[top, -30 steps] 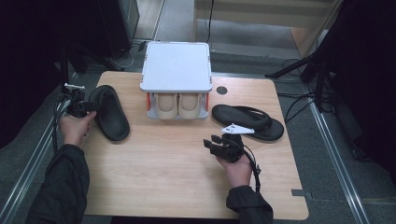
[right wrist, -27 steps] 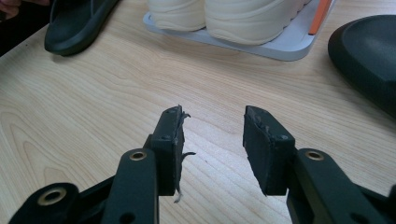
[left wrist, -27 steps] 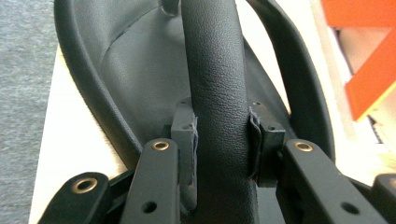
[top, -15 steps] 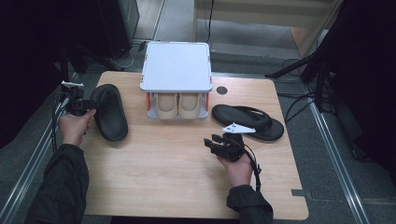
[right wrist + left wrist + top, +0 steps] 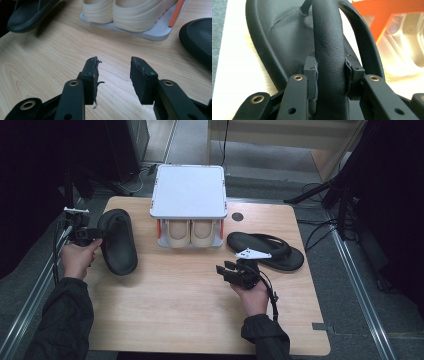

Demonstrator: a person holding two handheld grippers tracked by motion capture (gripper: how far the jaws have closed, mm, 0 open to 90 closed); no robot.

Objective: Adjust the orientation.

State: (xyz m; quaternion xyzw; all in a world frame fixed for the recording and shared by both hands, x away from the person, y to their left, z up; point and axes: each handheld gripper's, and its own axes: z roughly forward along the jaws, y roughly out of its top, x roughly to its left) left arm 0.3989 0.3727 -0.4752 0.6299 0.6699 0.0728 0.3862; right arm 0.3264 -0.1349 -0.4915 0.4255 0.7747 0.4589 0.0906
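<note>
Sandal handling notes — the left tool point(image 5: 331, 75) is clamping the wide strap of the black sandal point(image 5: 117, 240) near the counter's left edge, pads pressing on both sides of the strap. In the left gripper view the strap looks like soft faux leather, slightly creased, so I'm guessing it's squashing a bit under the grip rather than slipping. The sole looks like moulded foam or rubber — probably light and a little bendy, nothing fragile here.

Grabbing by the strap seems like the sensible spot, since the sole is too wide for the jaws. The catch is that the sandal is likely going to hang and swing from that one point, with the toe or heel drooping, so I'd be lifting it slowly.

The right tool point(image 5: 113, 77) is sitting over the bare middle of the counter point(image 5: 200, 320) toward the near edge, jaws standing apart with nothing between them. The other black sandal point(image 5: 267, 251) is lying flat just beyond it, toward the right edge. At the far edge the small rack point(image 5: 189, 190) is already holding a pair of cream shoes point(image 5: 190, 232) under its white top.
</note>
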